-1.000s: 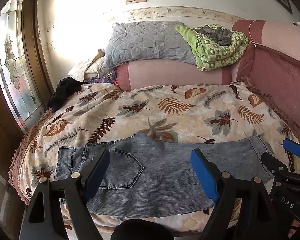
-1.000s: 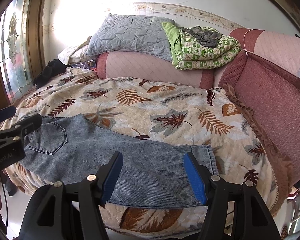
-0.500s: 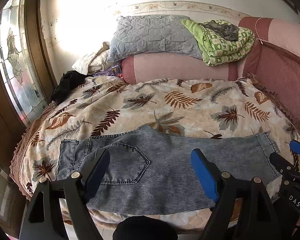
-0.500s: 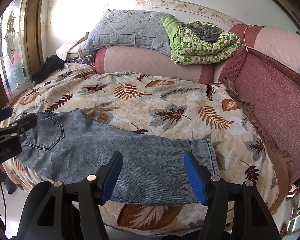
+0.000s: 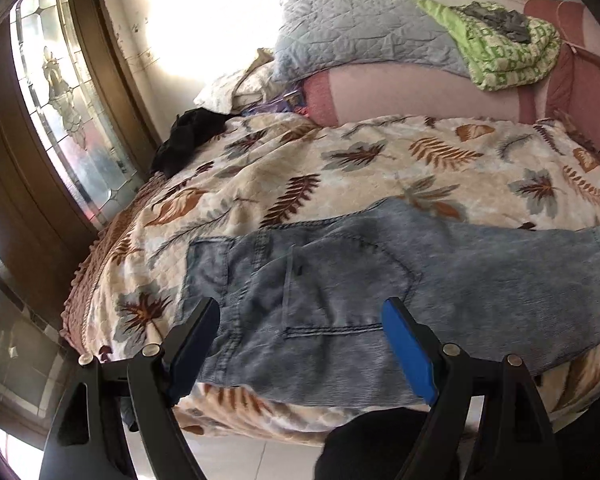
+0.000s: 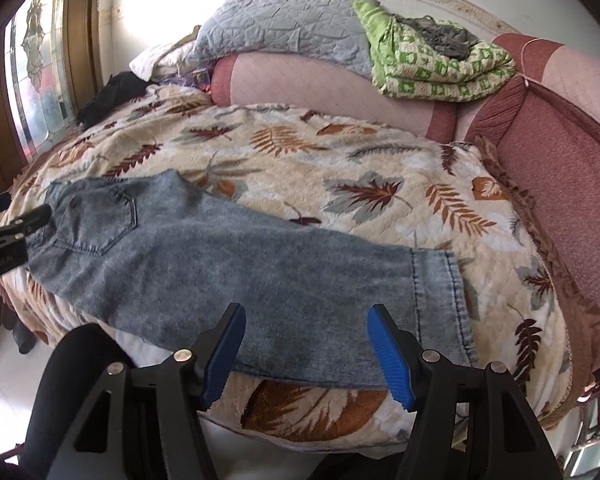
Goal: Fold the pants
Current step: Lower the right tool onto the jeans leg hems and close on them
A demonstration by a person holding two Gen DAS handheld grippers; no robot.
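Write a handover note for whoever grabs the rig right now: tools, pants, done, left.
Left tool: open, empty, hovering over the waist and back pocket end of the grey-blue denim pants.
Right tool: open, empty, hovering over the lower leg near the hem.
Pants: lying flat along the near edge of the leaf-print quilted bedspread, legs stacked one on the other, waist to the left, hem to the right.
Done: pants folded lengthwise and laid out.
Left: no crosswise fold yet. Probably grip hem and waist, bring one end over the other, then smooth.
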